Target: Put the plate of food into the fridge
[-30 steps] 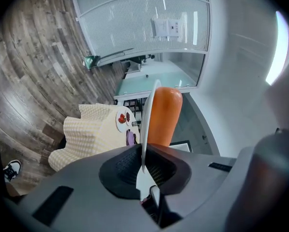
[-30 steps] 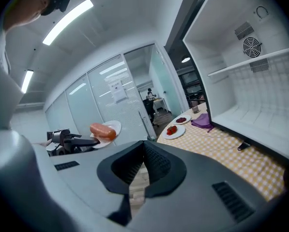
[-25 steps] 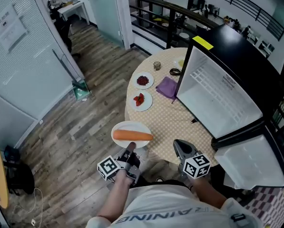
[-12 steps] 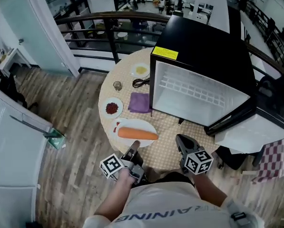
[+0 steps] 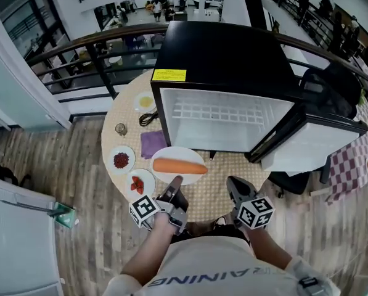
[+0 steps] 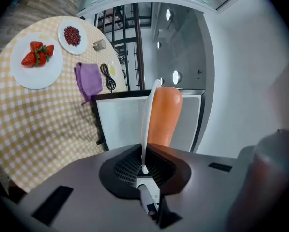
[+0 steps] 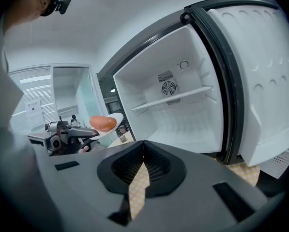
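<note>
1. The white round plate [image 5: 177,154] is held in the air just before the open front of the black mini fridge [image 5: 220,48], over the near part of the table. It looks about level.
2. A long orange carrot-like piece of food [image 5: 179,166] lies on the plate. From the head view its long axis runs left to right, parallel to the fridge front and crosswise to the gripper holding the plate.
3. The left gripper [image 5: 174,180] grips the plate's near rim. In the left gripper view its jaws are nearly closed and pinch the thin rim edge-on [image 6: 145,124].
4. The right gripper [image 5: 233,182] hangs beside it, to the right, over the table edge. Its jaws are drawn to a thin slit with nothing between them, and it points at the fridge opening.
5. The fridge door [image 5: 307,147] is swung wide to the right. The white interior [image 5: 220,125] is wider than the plate, with a shelf [image 7: 175,97] across the upper part.
6. The fridge stands on a round table with a yellow checked cloth [image 5: 217,190].
7. To the left of the held plate there are:
   - a small plate of strawberries [image 5: 139,182]
   - a small plate of dark red bits [image 5: 121,160]
   - a purple cloth [image 5: 151,143]
   - a black cable [image 5: 148,118]
   - a small jar [image 5: 121,129]
8. The room has a grey wood plank floor [image 5: 79,165]. A dark railing [image 5: 79,42] runs behind the table, and beyond it a lower hall is visible.
</note>
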Demonstrator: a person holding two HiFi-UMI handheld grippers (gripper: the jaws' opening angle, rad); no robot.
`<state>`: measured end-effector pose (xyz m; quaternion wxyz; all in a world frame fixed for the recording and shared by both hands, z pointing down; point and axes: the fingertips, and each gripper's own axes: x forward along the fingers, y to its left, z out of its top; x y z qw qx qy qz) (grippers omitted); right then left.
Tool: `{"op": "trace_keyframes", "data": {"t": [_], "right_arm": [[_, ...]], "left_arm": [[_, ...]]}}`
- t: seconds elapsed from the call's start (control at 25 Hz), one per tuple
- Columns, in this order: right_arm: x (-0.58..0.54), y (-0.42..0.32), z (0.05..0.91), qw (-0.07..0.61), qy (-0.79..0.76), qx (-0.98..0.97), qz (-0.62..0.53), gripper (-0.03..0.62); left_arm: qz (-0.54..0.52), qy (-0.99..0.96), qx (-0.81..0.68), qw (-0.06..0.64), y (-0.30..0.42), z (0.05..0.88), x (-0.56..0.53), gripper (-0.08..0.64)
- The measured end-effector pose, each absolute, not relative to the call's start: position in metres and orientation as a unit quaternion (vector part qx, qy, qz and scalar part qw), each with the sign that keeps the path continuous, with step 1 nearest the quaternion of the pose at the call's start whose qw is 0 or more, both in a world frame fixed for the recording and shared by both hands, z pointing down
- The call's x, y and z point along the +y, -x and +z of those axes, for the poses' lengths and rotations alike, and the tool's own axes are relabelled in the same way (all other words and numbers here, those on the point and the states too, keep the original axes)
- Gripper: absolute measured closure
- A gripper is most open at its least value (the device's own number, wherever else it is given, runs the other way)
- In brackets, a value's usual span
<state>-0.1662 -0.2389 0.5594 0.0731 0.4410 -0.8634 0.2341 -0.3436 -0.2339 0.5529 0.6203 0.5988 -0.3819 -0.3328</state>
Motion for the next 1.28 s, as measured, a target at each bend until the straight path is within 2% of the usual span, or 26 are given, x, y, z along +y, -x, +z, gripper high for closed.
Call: {"op": "trace_keyframes", "data": {"t": [0.52, 0.88, 1.28], "right_arm": [[-0.239, 0.148, 0.556, 0.062, -0.419, -0.873, 0.244, 0.569], [-0.246, 0.145, 0.558, 0.057, -0.407, -0.878, 0.244, 0.569], [-0.241, 0.143, 0.564, 0.054, -0.408, -0.875, 0.254, 0.571]], "left_arm": [[-0.332, -0.602, -0.371, 0.624, 0.29, 0.5, -0.341, 0.534], [-0.33, -0.565, -0.396, 0.644, 0.277, 0.512, -0.414, 0.528], [-0.312, -0.559, -0.42, 0.644, 0.277, 0.522, -0.436, 0.525]]}}
